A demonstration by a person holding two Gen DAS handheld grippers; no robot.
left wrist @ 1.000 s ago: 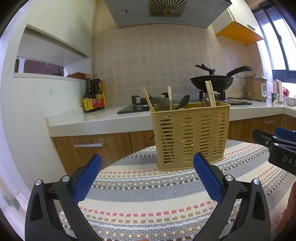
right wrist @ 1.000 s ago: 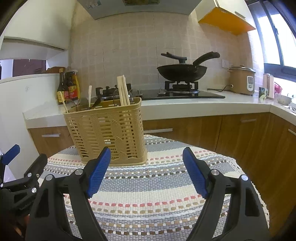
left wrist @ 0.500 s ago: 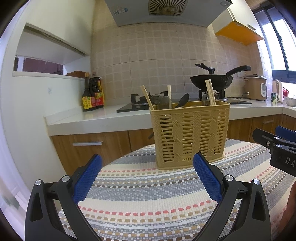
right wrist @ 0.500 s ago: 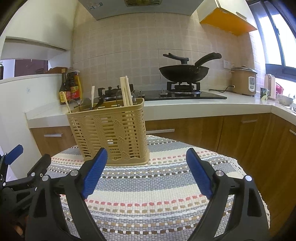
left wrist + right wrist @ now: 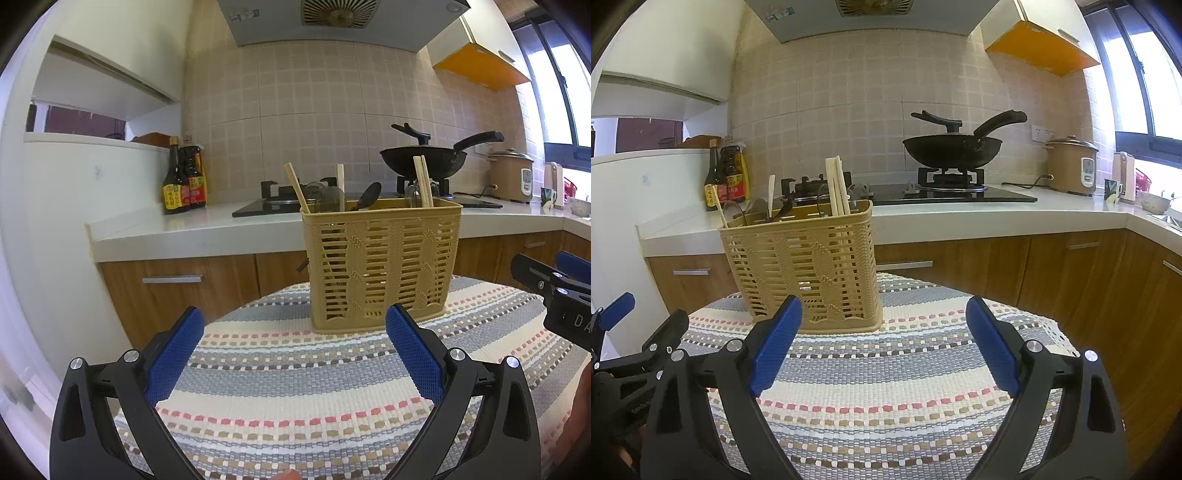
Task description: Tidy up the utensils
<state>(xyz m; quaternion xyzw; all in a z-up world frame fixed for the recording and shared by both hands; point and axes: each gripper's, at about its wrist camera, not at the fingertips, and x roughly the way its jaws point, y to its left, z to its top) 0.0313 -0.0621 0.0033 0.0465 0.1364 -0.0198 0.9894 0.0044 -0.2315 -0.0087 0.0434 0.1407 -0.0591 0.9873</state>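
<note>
A tan slotted utensil basket (image 5: pixel 382 264) (image 5: pixel 805 269) stands on a round table under a striped woven cloth (image 5: pixel 303 373) (image 5: pixel 886 373). Wooden chopsticks (image 5: pixel 423 181) (image 5: pixel 837 190) and a dark spoon (image 5: pixel 369 195) stick up out of it. My left gripper (image 5: pixel 295 343) is open, short of the basket, with nothing between its blue pads. My right gripper (image 5: pixel 882 339) hangs to the basket's right and nearer me; its jaws are opening and hold nothing. Each gripper shows at the edge of the other's view.
Behind the table runs a white counter (image 5: pixel 192 229) with wooden cabinets, a gas hob, a black wok (image 5: pixel 953 149), sauce bottles (image 5: pixel 183 182) and a rice cooker (image 5: pixel 1071 166). A white wall section stands at the left.
The right gripper's blue pads have spread wider apart. Both views have tipped down a touch, so the basket sits slightly higher in them.
</note>
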